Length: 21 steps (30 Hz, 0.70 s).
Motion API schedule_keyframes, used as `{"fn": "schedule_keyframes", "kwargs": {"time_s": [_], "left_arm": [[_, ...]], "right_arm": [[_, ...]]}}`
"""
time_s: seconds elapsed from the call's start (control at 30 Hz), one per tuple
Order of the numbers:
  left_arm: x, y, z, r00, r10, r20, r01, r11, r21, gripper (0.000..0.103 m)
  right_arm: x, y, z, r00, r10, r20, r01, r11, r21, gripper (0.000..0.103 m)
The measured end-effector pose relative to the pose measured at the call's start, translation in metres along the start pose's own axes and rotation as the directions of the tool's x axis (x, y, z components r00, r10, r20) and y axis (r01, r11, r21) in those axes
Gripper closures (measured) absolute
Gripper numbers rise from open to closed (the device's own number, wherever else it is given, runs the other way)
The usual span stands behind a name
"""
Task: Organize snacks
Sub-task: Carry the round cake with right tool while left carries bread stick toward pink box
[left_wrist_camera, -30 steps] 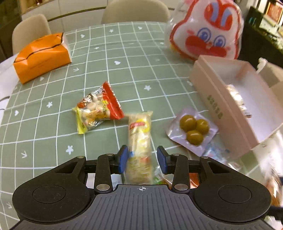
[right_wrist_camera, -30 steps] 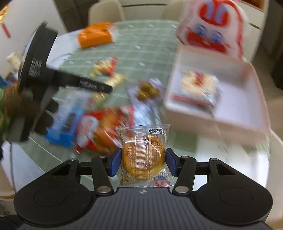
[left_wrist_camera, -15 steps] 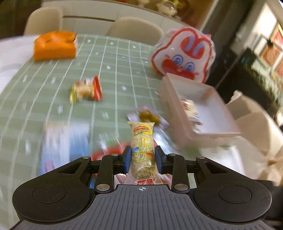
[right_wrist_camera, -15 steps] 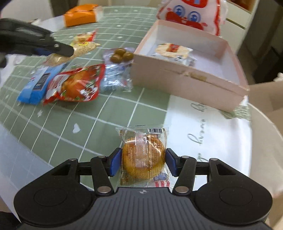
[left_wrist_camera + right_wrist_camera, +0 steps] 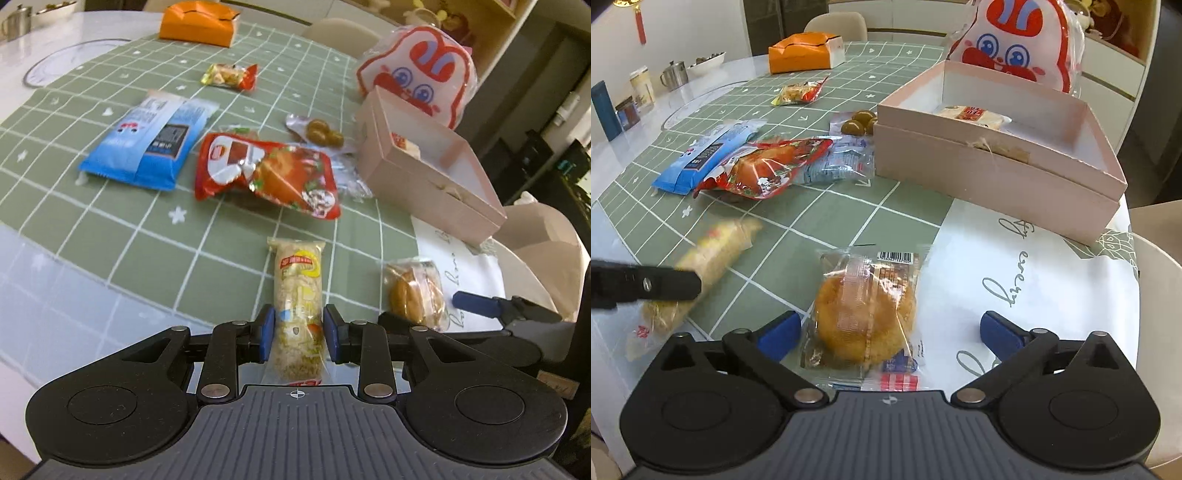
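My left gripper (image 5: pixel 298 333) is shut on a long yellow rice-cracker pack (image 5: pixel 298 299), held just over the green checked tablecloth (image 5: pixel 122 206) near the table's front. In the right wrist view that pack (image 5: pixel 713 254) shows blurred at the left, under the left gripper's black finger. My right gripper (image 5: pixel 886 332) has its jaws opening wide; the wrapped round cake (image 5: pixel 866 314) lies on the table between them, touched by neither blue pad. The cake (image 5: pixel 415 295) also sits right of the cracker pack. The open pink box (image 5: pixel 997 166) holds one wrapped snack (image 5: pixel 971 115).
On the cloth lie a red snack bag (image 5: pixel 266 173), a blue pack (image 5: pixel 151 144), a small orange-red pack (image 5: pixel 229 75), a pouch of green olives (image 5: pixel 325 133) and a clear blue-print pack (image 5: pixel 838 162). A rabbit-face bag (image 5: pixel 1015 40) stands behind the box; an orange box (image 5: pixel 803 51) sits far back.
The right jaws spread wide and let the cake go onto the table. The left gripper carried the cracker pack toward the front of the table, next to the cake.
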<state>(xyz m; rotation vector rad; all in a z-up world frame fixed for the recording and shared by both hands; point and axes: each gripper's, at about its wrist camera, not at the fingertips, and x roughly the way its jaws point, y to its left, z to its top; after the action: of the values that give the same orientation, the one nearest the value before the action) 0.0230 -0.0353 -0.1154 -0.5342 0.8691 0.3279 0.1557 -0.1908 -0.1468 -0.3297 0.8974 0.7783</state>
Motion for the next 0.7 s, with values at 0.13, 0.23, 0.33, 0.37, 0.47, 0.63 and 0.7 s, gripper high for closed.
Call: {"fn": "schedule_keyframes", "kwargs": {"time_s": [0.13, 0.23, 0.33, 0.37, 0.47, 0.63, 0.7], "left_arm": [[0.004, -0.004, -0.009, 1.000, 0.026, -0.001, -0.026, 0.999, -0.043, 0.070], [0.004, -0.007, -0.015, 1.000, 0.021, 0.013, -0.020, 0.998, -0.064, 0.070], [0.006, -0.007, -0.018, 1.000, 0.004, 0.023, -0.002, 0.996, -0.087, 0.070], [0.006, -0.008, -0.018, 1.000, 0.003, 0.025, -0.001, 0.996, -0.089, 0.070], [0.007, -0.008, -0.019, 1.000, 0.000, 0.031, 0.003, 0.996, -0.094, 0.070], [0.007, -0.006, -0.018, 0.999, -0.012, 0.031, 0.015, 0.994, -0.107, 0.070], [0.008, -0.007, -0.016, 1.000, -0.012, 0.024, 0.014, 0.995, -0.099, 0.069]], "right_arm": [[0.000, -0.004, 0.004, 0.998, 0.042, -0.038, -0.044, 0.998, -0.055, 0.000], [-0.003, -0.013, 0.000, 0.997, 0.068, -0.039, -0.071, 0.994, -0.087, 0.001], [-0.009, -0.022, -0.005, 0.997, 0.068, -0.040, -0.072, 0.992, -0.102, 0.003], [-0.009, -0.025, -0.005, 0.997, 0.068, -0.045, -0.072, 0.992, -0.100, 0.005], [-0.009, -0.030, 0.000, 0.995, 0.084, -0.050, -0.088, 0.993, -0.082, 0.007], [0.001, -0.028, 0.020, 0.993, 0.108, -0.036, -0.109, 0.994, -0.014, 0.014], [0.005, -0.024, 0.025, 0.994, 0.103, -0.037, -0.104, 0.994, -0.028, 0.032]]}}
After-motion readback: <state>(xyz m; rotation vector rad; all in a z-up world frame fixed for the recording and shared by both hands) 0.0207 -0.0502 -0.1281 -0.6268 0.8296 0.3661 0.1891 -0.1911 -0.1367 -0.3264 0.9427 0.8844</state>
